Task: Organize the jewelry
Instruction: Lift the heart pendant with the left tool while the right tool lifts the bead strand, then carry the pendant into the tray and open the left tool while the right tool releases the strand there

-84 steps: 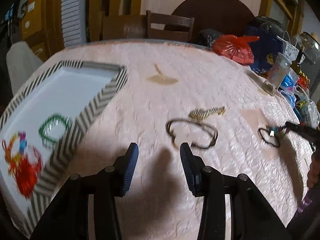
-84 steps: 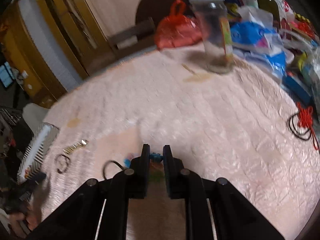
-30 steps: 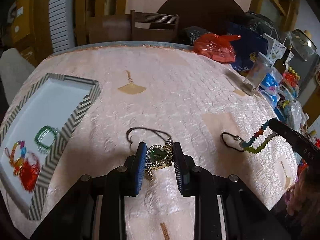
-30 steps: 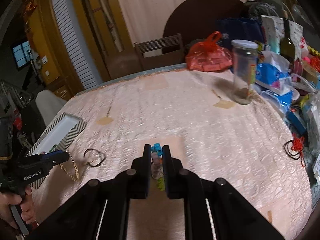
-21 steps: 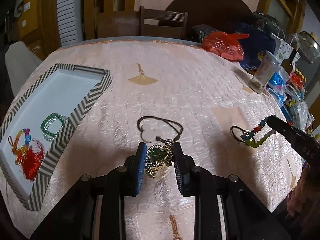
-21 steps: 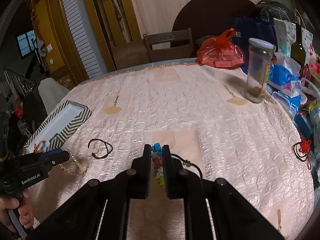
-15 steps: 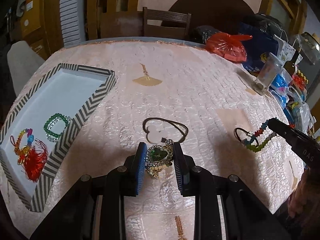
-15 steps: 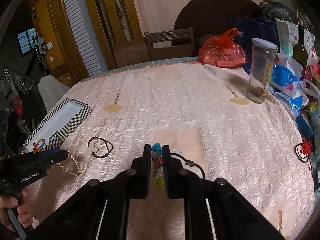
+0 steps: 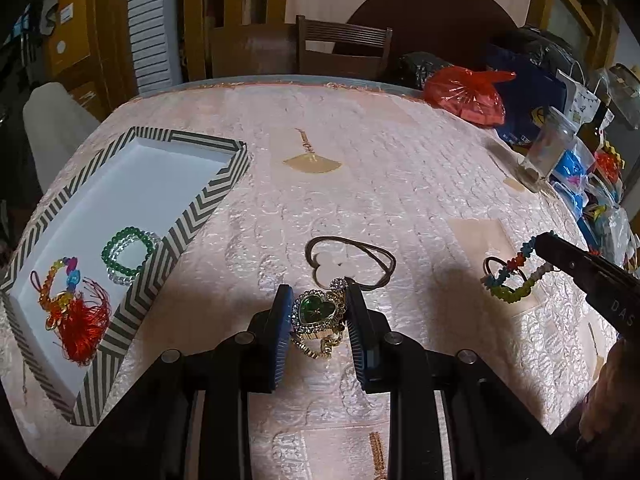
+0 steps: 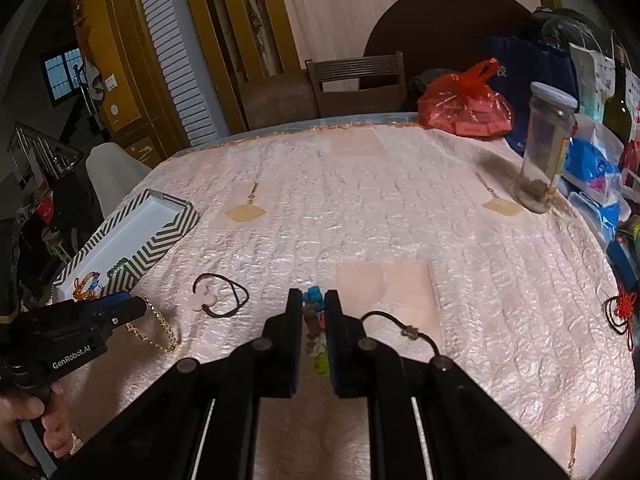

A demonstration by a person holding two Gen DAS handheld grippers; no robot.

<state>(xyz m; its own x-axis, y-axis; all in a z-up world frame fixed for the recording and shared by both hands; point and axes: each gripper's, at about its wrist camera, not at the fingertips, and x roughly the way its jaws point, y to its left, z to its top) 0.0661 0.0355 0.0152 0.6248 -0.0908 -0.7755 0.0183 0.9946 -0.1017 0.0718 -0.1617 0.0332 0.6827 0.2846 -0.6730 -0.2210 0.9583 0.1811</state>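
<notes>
Gripping a green heart-shaped watch point(image 9: 318, 312) between its two blue pads, the left gripper point(image 9: 318, 316) is closed on the case, above the pink quilted tablecloth point(image 9: 400, 184); the gold chain band point(image 10: 154, 330) hangs below the fingers. Right gripper point(image 10: 313, 318) is closed tight on a multicoloured bead bracelet point(image 9: 510, 276), raised off the cloth, with the bracelet's black cord point(image 10: 400, 326) trailing to the right. On the cloth just beyond the watch lies a brown cord necklace point(image 9: 352, 258) with a pale clover pendant. At left sits the chevron-rimmed white tray point(image 9: 188, 216); it holds a green bead bracelet point(image 9: 127, 254) and, nearer, a rainbow bead piece with a red tassel point(image 9: 76, 320). Far right: a glass jar point(image 10: 548, 152), a red plastic bag point(image 10: 466, 108) and a red knotted cord point(image 10: 620, 312) near the table edge. A wooden chair point(image 9: 344, 50) stands at the far side.
</notes>
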